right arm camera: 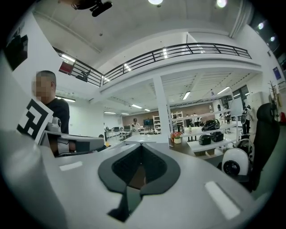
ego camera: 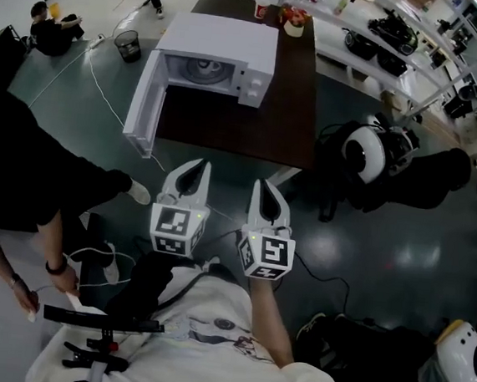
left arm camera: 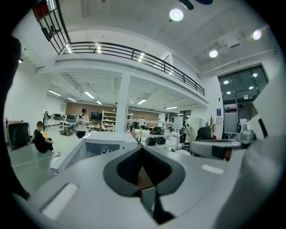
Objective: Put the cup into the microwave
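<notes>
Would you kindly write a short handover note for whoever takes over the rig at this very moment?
Left claw: shut, empty. Right claw: shut, empty. Both held short of the table.
Microwave on the table, door open, no cup inside. Cup at the table's far end, behind the microwave.
Done: door open. Left: pick up the cup, set it inside.

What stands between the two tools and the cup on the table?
The microwave does: the cup sits behind it at the far end of the table, while the left tool and right tool hover before the near edge.
</notes>
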A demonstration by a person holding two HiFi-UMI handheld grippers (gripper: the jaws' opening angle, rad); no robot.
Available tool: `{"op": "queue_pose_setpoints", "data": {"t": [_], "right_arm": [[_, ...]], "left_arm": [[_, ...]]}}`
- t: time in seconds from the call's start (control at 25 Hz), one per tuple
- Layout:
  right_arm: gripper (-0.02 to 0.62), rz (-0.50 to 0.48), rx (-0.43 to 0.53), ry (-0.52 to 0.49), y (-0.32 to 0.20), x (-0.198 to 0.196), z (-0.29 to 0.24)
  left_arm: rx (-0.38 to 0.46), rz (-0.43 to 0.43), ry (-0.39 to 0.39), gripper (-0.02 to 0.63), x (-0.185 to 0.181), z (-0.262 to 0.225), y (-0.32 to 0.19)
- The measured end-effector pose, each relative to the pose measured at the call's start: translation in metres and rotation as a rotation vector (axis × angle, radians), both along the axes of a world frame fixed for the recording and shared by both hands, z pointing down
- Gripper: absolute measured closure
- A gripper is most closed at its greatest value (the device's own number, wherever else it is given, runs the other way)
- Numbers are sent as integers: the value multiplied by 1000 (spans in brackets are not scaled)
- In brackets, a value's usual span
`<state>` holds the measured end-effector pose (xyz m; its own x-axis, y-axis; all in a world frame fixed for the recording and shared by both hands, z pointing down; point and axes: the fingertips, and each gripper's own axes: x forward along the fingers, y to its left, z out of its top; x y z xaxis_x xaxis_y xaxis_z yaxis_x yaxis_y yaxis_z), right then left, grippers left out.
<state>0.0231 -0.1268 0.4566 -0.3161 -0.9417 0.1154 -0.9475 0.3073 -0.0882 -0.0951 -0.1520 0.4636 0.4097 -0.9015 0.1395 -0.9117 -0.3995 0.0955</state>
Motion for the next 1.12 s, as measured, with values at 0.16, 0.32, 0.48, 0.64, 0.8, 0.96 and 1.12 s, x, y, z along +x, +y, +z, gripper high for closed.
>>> {"op": "queue_pose_setpoints", "data": {"t": [0.16, 0.32, 0.48, 0.64, 0.8, 0.96, 1.12], "right_arm": [[595, -1, 25, 7, 0, 1, -6], [595, 1, 44, 14, 0, -2, -17], [597, 3, 48, 11, -2, 1, -14], [597, 2, 59, 16, -3, 4, -12], [597, -2, 63, 24, -4, 2, -14], [597, 2, 73, 30, -6, 3, -16], [597, 0, 80, 35, -7, 4, -17]], "left_arm": [[7, 9, -2, 607, 5, -2, -1], [14, 17, -6, 607, 5, -10, -1], [20, 15, -5, 607, 6, -8, -2], [19, 15, -6, 607, 7, -5, -3], [24, 8, -6, 607, 6, -6, -4], [22, 1, -5, 607, 4, -5, -5], [11, -7, -15, 607, 2, -4, -6]]}}
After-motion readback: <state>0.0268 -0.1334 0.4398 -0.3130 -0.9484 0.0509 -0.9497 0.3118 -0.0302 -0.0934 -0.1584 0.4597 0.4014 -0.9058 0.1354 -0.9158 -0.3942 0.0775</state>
